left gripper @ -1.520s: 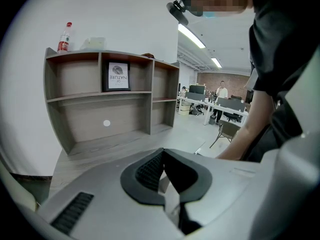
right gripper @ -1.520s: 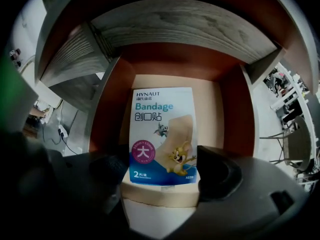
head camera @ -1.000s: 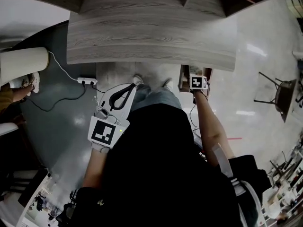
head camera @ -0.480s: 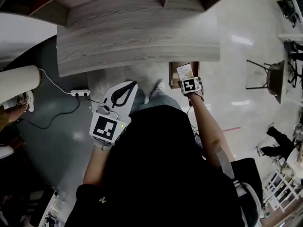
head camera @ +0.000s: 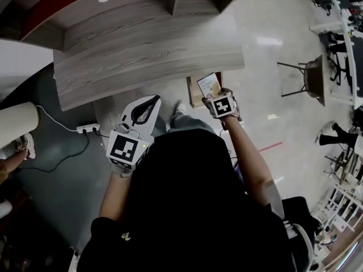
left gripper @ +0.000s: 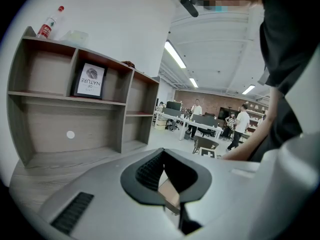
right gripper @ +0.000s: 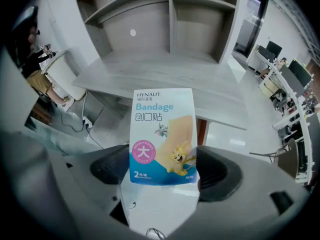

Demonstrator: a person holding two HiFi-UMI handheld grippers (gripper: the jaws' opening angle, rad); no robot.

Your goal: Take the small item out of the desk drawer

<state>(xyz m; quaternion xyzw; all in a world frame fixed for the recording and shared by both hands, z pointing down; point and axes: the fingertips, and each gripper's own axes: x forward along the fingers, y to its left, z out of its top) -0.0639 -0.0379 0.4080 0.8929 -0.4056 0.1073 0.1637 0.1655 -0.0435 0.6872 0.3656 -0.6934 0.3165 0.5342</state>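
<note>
Two claws show from above, so where are yours?
— Head view: my left gripper (head camera: pixel 148 103) hangs in front of my body, below the edge of the grey wooden desk (head camera: pixel 147 55). My right gripper (head camera: pixel 214 95) is out by the open drawer (head camera: pixel 191 90) under that desk edge, and the bandage packet (head camera: pixel 209 85) sticks up from it. Seen from up here the packet overlaps the drawer's right side. A power strip (head camera: pixel 88 128) lies on the floor to the left.

And the left gripper view?
— My left claw (left gripper: pixel 165 156) is pinched together at the tips with nothing in it. A sliver of tan shows through the loop behind the pads. Beyond it is a shelf unit (left gripper: pixel 75 109) with a framed picture (left gripper: pixel 90 81) in one bay and a bottle (left gripper: pixel 47 26) on top. People (left gripper: pixel 242 124) stand far back in the room.

The right gripper view?
— My right claw (right gripper: pixel 162 171) is clamped on the packet's lower end. The bandage packet (right gripper: pixel 162 136) stands upright, its printed face toward the camera, in front of the desk (right gripper: pixel 160 69). A brown strip of the drawer (right gripper: pixel 201 131) shows just beside its right edge.
</note>
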